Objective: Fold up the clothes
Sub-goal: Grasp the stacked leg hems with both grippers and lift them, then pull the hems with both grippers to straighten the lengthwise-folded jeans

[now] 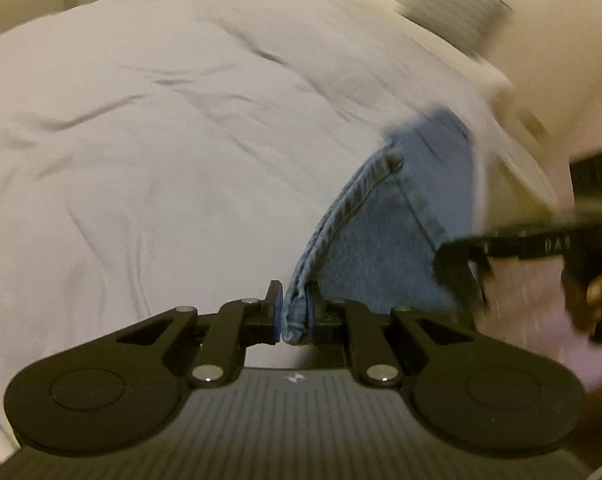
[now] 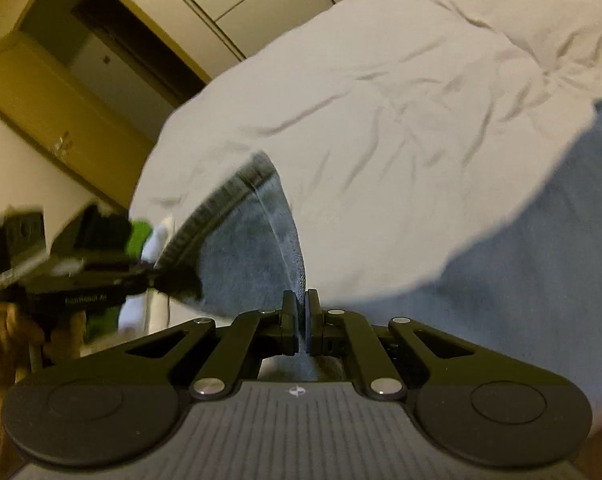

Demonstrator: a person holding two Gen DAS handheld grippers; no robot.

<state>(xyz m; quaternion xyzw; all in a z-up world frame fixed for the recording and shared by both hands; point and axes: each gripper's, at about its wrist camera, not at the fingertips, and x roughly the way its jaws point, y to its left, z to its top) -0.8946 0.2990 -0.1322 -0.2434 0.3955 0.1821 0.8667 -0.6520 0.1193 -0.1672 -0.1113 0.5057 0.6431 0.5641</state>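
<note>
While both tools grip the pale blue denim jeans (image 1: 385, 240), left tool (image 1: 295, 316) clamped on a stitched hem, right tool (image 2: 300, 322) on another edge, the garment hangs above the white-sheeted bed (image 1: 141, 140); folding looks barely begun, nothing laid flat yet

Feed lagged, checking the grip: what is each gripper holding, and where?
Both hold the jeans: left gripper on a seamed edge, right gripper on a thin edge.
</note>
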